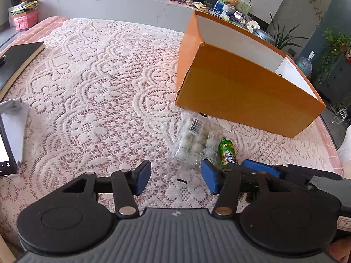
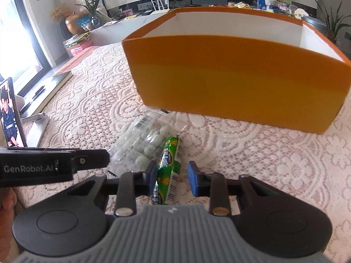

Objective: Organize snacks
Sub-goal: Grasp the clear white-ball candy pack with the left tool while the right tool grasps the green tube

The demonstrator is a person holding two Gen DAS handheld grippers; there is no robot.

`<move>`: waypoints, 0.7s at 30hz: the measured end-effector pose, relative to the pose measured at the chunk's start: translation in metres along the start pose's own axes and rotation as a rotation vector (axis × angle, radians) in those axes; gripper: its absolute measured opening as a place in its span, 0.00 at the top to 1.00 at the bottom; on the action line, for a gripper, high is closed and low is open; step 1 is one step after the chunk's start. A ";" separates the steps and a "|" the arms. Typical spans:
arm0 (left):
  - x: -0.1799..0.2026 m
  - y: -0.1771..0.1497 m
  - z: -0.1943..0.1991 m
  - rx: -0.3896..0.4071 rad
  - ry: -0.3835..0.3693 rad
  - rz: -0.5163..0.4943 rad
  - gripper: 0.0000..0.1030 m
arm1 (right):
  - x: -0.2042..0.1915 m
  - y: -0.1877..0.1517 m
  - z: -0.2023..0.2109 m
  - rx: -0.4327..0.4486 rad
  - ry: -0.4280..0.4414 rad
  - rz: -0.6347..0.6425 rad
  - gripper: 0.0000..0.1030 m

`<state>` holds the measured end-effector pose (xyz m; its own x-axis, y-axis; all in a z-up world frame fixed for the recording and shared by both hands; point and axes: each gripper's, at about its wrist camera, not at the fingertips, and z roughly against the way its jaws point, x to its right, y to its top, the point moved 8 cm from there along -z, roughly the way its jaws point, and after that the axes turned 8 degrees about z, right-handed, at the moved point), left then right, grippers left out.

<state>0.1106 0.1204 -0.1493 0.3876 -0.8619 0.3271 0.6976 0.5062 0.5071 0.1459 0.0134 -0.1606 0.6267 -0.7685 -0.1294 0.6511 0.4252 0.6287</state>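
Note:
A clear bag of pale round sweets (image 1: 195, 141) (image 2: 142, 144) lies on the lace tablecloth in front of an open orange box (image 1: 241, 92) (image 2: 230, 81). A green snack roll (image 1: 228, 153) (image 2: 167, 171) lies right beside the bag. My left gripper (image 1: 176, 177) is open, low over the cloth, just short of the bag. My right gripper (image 2: 173, 178) is open with its fingers on either side of the green roll, not closed on it; its blue pad (image 1: 261, 168) shows in the left wrist view.
A black notebook (image 1: 17, 61) lies at the far left. A phone on a stand (image 2: 9, 118) stands at the table's left edge. A low white ledge with clutter (image 1: 122, 0) runs behind the table.

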 end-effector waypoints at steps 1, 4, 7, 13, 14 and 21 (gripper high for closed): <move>0.000 0.000 -0.001 0.002 0.002 -0.003 0.40 | -0.001 0.000 -0.002 0.000 0.010 0.000 0.78; 0.003 0.001 -0.002 0.008 -0.005 -0.009 0.40 | -0.002 0.001 -0.004 0.009 0.013 0.009 0.80; 0.010 0.002 -0.004 0.022 -0.009 -0.036 0.37 | -0.001 0.001 -0.004 0.015 0.021 0.012 0.80; 0.029 0.000 -0.010 0.030 -0.011 -0.130 0.26 | 0.016 -0.003 0.007 0.013 -0.027 0.035 0.81; 0.033 0.001 -0.014 0.016 -0.013 -0.139 0.25 | 0.021 -0.005 0.010 0.012 -0.038 0.032 0.81; 0.046 0.007 -0.036 0.015 0.073 -0.249 0.22 | 0.050 -0.011 0.016 0.001 -0.099 0.019 0.81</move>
<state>0.1555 0.0830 -0.1597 0.2475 -0.9598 0.1323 0.7680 0.2776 0.5772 0.1635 -0.0377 -0.1616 0.5935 -0.8038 -0.0408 0.6388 0.4396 0.6314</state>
